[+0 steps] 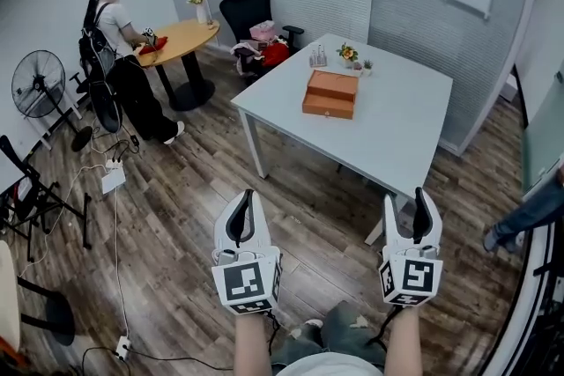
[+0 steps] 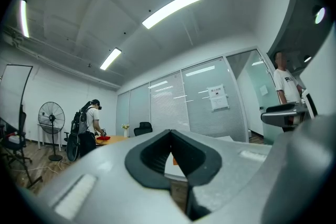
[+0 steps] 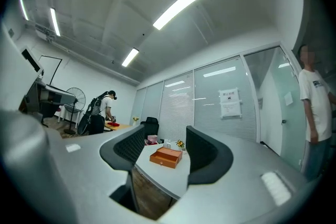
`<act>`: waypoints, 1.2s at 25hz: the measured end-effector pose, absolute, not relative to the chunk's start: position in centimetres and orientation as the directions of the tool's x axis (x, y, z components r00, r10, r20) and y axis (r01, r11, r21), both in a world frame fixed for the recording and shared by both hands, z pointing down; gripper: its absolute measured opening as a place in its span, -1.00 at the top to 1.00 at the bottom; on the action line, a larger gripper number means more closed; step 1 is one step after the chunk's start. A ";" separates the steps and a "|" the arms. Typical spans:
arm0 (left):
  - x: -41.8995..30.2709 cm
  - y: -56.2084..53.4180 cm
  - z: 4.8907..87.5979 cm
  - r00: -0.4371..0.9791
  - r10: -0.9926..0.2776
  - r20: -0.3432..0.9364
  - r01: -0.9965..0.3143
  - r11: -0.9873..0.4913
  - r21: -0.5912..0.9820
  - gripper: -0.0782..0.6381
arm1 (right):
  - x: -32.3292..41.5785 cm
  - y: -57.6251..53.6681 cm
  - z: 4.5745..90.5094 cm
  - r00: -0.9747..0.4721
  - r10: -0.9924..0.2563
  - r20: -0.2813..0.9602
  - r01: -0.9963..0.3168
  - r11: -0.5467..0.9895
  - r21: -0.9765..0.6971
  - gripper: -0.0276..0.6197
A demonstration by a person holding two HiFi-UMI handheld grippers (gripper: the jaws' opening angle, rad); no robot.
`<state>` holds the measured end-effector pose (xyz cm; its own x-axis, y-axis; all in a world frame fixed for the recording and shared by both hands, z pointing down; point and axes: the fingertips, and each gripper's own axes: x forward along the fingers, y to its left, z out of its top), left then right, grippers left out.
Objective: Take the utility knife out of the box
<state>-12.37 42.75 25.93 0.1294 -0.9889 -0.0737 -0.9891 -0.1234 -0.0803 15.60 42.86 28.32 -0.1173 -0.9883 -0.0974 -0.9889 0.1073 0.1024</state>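
Judging from the head view, the risk is the long reach. The left gripper [image 1: 246, 198] and right gripper [image 1: 405, 198] hang well short of the table [image 1: 397, 123], and a hasty approach could shove the closed box [image 1: 331, 93]; no knife shows.

Left gripper view: jaws pressed together, empty, box far beyond them.

Right gripper view: jaws spread, empty, box framed between them, far ahead.

box [image 1: 331, 93] contents hidden, bystander [image 1: 527, 214] cut off

head: steeply down | gripper views: low, forward | shared: box [image 1: 331, 93], table [image 1: 397, 119]
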 end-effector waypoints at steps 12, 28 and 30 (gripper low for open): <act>-13.1 35.7 28.0 0.094 -0.995 -0.033 -0.993 -0.092 -0.068 0.78 | 14.0 34.5 30.3 -0.192 -0.980 -0.041 -0.975 0.186 0.123 -0.19; -11.9 16.0 26.5 -0.018 -0.998 -0.058 -0.996 0.023 -0.083 0.78 | 15.1 11.0 29.2 -0.320 -0.946 -0.056 -0.942 0.312 0.123 -0.27; -11.9 14.1 26.4 -0.028 -0.998 -0.061 -0.996 0.033 -0.080 0.78 | 15.1 8.6 29.1 -0.329 -0.943 -0.054 -0.939 0.320 0.125 -0.27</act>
